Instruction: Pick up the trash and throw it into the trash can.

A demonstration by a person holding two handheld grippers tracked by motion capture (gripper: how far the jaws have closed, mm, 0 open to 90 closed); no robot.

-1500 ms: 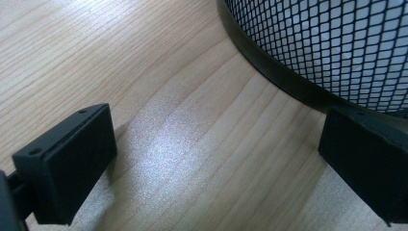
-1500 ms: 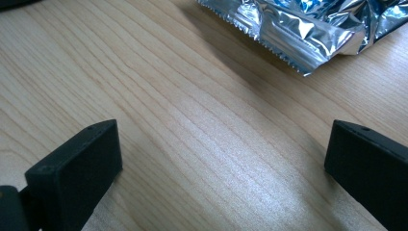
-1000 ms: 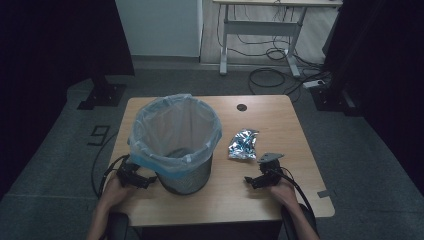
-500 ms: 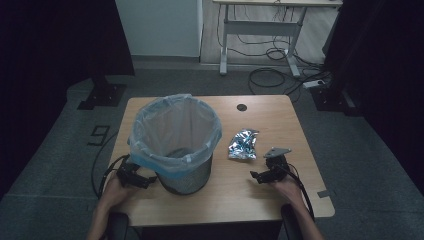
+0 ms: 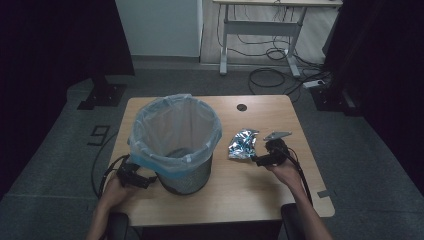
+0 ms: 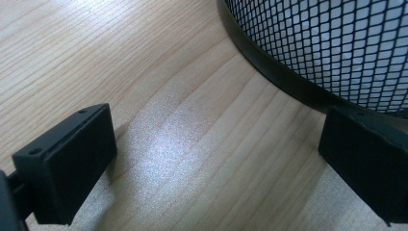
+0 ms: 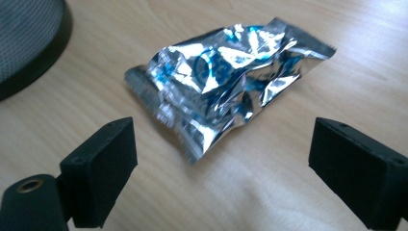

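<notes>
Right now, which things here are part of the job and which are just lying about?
In the job:
- foil packet, apart from the open right hand-held gripper
- mesh bin with its plastic liner
- left hand-held gripper, open beside the bin's base

Lying about:
- desk at the back
- floor cables

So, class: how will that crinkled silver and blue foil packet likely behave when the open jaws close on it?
The foil packet looks creased and puffy, so it will probably crumple rather than stay stiff. Its shiny film may be slippery between the right gripper jaws. It seems light, so a nudge would likely slide it across the table.
</notes>
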